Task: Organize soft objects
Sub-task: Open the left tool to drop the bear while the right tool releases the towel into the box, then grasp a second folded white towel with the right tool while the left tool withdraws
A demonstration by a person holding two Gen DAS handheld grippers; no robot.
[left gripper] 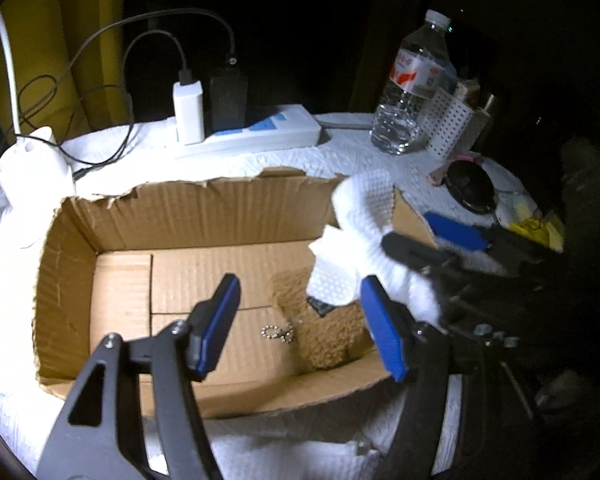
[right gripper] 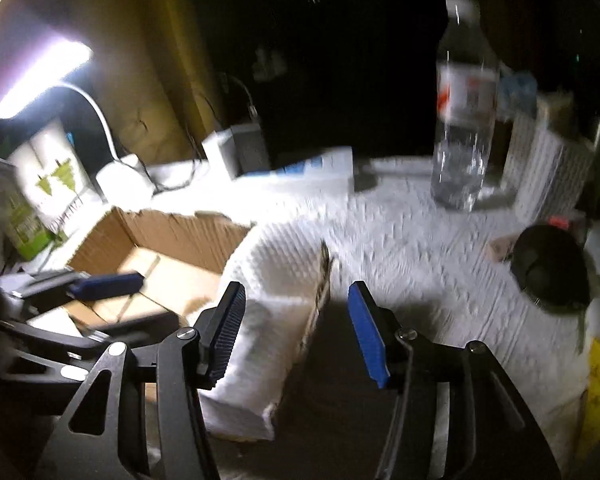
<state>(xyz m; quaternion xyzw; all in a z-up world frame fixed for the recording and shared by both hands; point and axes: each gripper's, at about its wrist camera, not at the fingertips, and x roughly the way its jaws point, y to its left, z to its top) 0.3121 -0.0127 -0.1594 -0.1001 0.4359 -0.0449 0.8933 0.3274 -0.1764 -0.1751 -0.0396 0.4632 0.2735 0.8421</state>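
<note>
In the left wrist view, the left gripper (left gripper: 300,324) is held over an open cardboard box (left gripper: 76,240), its blue-padded jaws spread apart with nothing pressed between them. Inside the box, at its right end, a brown plush toy (left gripper: 332,340) is seen lying with a ball chain (left gripper: 278,332) beside it. A white embossed paper towel (left gripper: 364,220) is draped over the box's right wall, partly covering the toy. The right gripper (left gripper: 440,244) is seen at that wall, the towel lying just beside its fingers. A water bottle (left gripper: 412,88) and a power strip (left gripper: 260,128) stand behind.

In the blurred right wrist view, the right gripper (right gripper: 296,328) is seen released, the paper towel (right gripper: 272,300) beside its left pad and draped over the box (right gripper: 172,232) wall. The left gripper (right gripper: 100,292) is seen over the box.
</note>
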